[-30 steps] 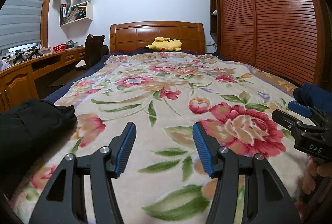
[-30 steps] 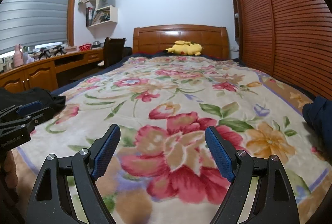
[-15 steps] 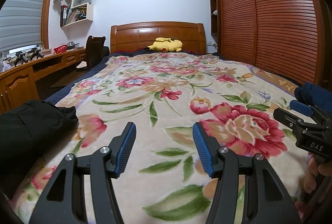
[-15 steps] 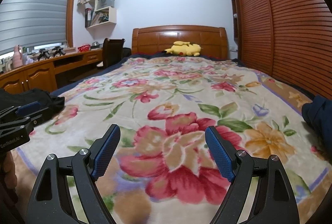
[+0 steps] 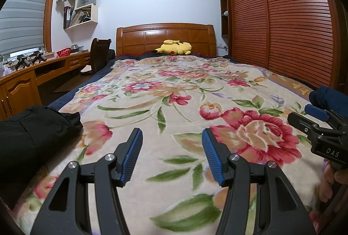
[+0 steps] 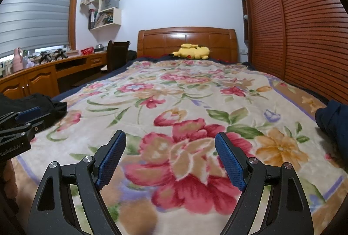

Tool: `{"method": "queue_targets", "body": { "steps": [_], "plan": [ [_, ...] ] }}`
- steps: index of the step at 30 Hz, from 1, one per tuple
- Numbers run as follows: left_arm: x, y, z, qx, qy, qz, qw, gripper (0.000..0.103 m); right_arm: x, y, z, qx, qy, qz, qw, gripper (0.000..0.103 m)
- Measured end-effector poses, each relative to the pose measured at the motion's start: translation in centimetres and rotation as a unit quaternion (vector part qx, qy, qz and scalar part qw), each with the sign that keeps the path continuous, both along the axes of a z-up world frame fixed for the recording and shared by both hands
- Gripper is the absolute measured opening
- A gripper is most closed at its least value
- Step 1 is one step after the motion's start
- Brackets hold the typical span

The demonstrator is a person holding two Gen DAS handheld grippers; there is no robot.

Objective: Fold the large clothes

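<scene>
left gripper (image 5: 171, 147) and right gripper (image 6: 170, 153), both with fingers spread and holding nothing, above the floral blanket (image 5: 174, 93); black garment (image 5: 32, 130) at its left edge, navy garment (image 6: 335, 119) at its right.

Your left wrist view sits low over the foot of the bed (image 5: 174, 87), facing the headboard (image 5: 165, 39) at frame centre, with its fingers (image 5: 132, 154) along the bottom edge. Your right wrist view looks the same way from slightly further right, equally close to the floral blanket (image 6: 184, 104). Both share the bed, headboard, yellow plush toy (image 6: 192, 51) and louvred wardrobe (image 6: 304, 28) at right.
</scene>
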State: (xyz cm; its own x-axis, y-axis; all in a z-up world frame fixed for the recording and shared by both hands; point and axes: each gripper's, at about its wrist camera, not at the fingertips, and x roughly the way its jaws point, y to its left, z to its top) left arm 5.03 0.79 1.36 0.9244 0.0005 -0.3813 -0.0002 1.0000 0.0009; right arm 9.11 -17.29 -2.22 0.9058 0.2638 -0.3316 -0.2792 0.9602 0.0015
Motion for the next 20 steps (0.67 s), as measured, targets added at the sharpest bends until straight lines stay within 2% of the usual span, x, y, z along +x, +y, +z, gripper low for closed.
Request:
{"method": "queue_targets", "body": {
  "steps": [20],
  "plan": [
    [-0.02, 0.01, -0.07, 0.000, 0.000, 0.000, 1.0000, 0.056, 0.57, -0.77, 0.49, 0.004, -0.005, -0.007, 1.000, 0.085]
  ]
}}
